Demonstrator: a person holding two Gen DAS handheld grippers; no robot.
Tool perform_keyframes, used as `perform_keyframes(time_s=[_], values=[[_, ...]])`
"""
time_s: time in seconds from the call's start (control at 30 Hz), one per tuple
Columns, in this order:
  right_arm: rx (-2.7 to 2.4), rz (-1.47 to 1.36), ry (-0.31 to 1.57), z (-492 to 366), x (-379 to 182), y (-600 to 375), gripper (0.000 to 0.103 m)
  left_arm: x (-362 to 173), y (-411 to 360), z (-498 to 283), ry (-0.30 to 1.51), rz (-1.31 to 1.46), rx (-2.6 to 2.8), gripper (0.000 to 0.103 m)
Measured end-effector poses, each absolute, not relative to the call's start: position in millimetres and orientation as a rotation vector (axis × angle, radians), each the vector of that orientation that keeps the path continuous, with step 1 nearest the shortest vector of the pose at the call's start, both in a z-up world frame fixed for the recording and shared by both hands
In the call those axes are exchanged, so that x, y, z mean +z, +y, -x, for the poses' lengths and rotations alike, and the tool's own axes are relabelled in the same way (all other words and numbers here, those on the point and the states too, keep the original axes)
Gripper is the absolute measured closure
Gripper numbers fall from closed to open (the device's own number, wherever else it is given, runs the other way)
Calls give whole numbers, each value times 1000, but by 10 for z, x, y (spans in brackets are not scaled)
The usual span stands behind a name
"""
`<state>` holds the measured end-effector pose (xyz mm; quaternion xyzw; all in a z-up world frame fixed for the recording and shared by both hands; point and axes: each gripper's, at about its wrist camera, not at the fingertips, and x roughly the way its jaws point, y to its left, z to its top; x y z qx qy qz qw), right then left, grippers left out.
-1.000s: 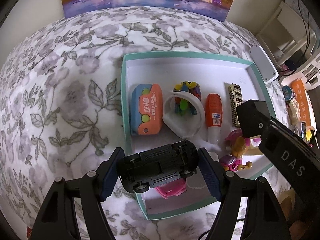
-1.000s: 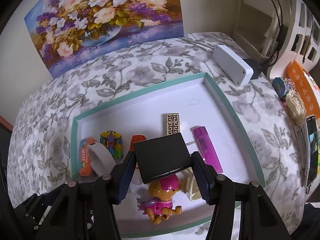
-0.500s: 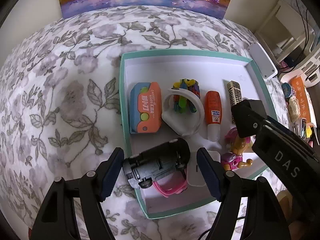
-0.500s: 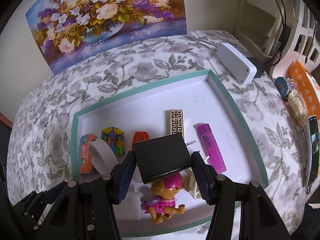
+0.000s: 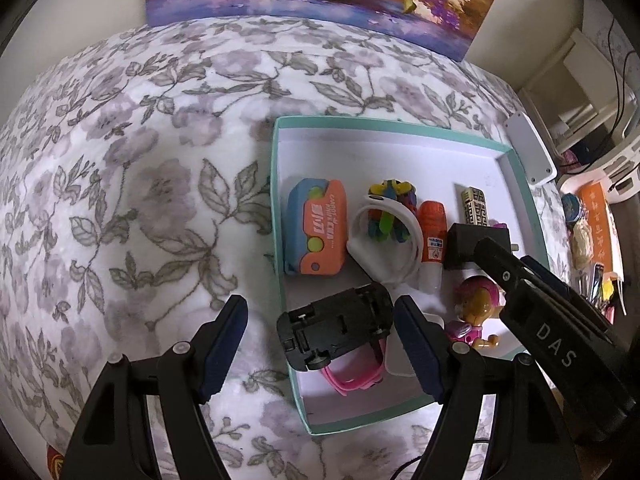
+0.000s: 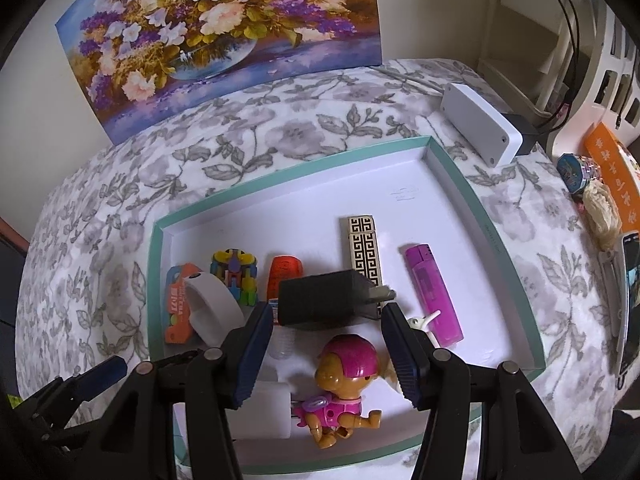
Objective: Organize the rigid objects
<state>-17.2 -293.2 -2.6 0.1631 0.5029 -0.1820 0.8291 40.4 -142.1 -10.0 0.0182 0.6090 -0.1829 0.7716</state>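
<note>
We see a black toy car [image 5: 336, 326] lying upside down, wheels up, across the left rim of a teal tray [image 5: 524, 196], its long axis running left to right between the spread, non-touching fingers of our left gripper [image 5: 320, 344]. A pink watch [image 5: 354, 376] lies beneath it. Our right gripper [image 6: 328, 344] is clamped on a black charger [image 6: 324, 300], prongs pointing right, above a toy pup [image 6: 344, 384].

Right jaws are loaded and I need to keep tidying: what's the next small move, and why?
Probably ease the right gripper forward and lower the black charger onto the bare far floor of the box. The jaws clamp it above the patterned block and pup toy, where no free spot shows beneath.
</note>
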Motion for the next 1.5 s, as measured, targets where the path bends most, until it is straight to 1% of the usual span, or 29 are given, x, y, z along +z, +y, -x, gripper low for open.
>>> perform_keyframes(time_s=[0.4, 0.5, 0.57, 0.6, 0.63, 0.67, 0.73, 0.9, 0.97, 1.0, 1.5], values=[[-389, -327, 1079, 158, -38, -2892, 43, -92, -924, -638, 1301, 52, -201, 26], [-386, -315, 1084, 153, -46, -2847, 40, -143, -805, -675, 1311, 62, -162, 21], [-380, -306, 1090, 146, -56, -2808, 34, -184, -749, -687, 1316, 72, -143, 20], [-378, -298, 1093, 143, -60, -2780, 32, -204, -715, -689, 1319, 75, -133, 20], [-375, -289, 1095, 143, -62, -2755, 30, -215, -686, -685, 1319, 76, -126, 16], [-373, -275, 1099, 142, -65, -2721, 27, -228, -662, -682, 1320, 76, -117, 9], [-373, -255, 1100, 146, -62, -2675, 24, -250, -617, -671, 1315, 70, -99, 8], [-373, -216, 1087, 169, -26, -2562, 12, -260, -549, -638, 1299, 22, -75, 8], [-367, -208, 1082, 179, -14, -2519, 2, -244, -534, -622, 1294, 6, -73, 8], [-362, -205, 1078, 186, -8, -2493, 0, -231, -527, -608, 1290, -3, -73, 8], [-325, -152, 1101, 449, 2, -2162, 0, -93, -407, -341, 1293, -28, -107, 8]])
